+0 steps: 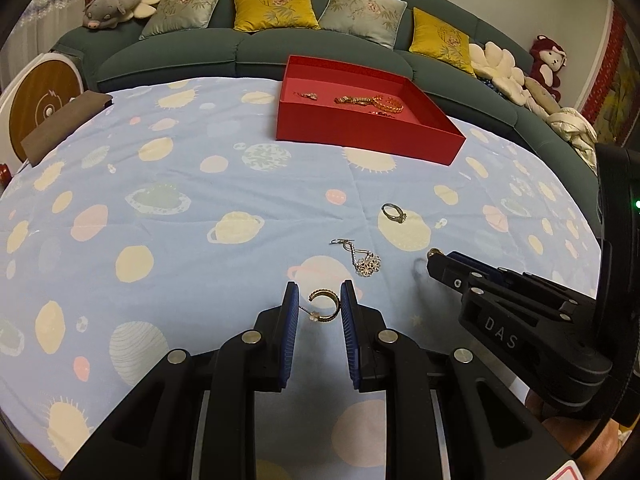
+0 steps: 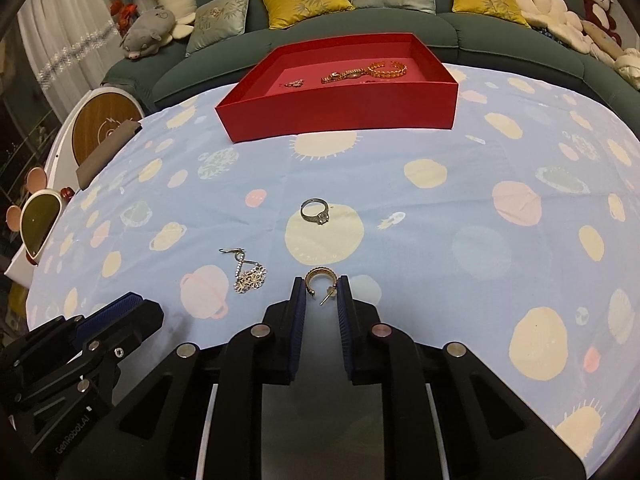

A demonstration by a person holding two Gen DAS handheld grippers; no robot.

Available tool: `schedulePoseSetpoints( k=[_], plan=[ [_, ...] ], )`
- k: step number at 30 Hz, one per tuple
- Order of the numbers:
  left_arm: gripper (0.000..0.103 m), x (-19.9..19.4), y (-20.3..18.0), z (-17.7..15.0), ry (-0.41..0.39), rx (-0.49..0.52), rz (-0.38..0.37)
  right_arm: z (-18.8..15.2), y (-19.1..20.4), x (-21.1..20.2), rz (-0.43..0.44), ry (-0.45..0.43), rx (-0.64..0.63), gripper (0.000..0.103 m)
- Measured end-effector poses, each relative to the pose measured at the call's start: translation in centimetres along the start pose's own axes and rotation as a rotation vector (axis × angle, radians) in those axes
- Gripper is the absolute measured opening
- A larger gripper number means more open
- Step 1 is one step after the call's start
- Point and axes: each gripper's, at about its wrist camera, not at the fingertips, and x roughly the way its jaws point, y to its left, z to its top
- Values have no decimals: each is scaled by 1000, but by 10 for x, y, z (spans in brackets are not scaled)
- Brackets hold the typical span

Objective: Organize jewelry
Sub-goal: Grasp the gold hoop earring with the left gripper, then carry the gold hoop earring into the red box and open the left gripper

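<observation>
Two gold hoops (image 1: 335, 309) (image 2: 318, 271), one inside open left tongs (image 1: 320, 294), one inside open right tongs (image 2: 320, 286).

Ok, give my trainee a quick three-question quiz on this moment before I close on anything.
1. True or false: the red box holds no jewelry yet.
2. What lies between the fingers of the right claw? A) a bracelet B) a gold hoop earring C) a flower drop earring
3. Which loose piece on the cloth lies nearest the red box?

Key: 1 false; 2 B; 3 the silver ring.
</observation>
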Motion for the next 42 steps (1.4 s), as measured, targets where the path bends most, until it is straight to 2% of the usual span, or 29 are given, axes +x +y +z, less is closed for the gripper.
schedulePoseSetpoints(
  k=[11, 20, 29, 38, 42],
  plan=[
    [19, -3, -2, 25, -35, -38, 3, 18, -12, -34, 28, -67, -34, 15],
    [19, 5, -6, 79, -97, -27, -1, 58, -21, -43, 34, -117, -94, 15],
    [19, 30, -9, 151, -139, -1, -4, 129, -40, -28, 80, -148, -78, 15],
    [19, 73, -9, 232, -177, 26, 31, 209, -59, 10, 99, -163, -14, 15],
    [19, 103, -5, 262, -153, 7, 23, 239, -63, 34, 98, -152, 14, 15]
  ],
)
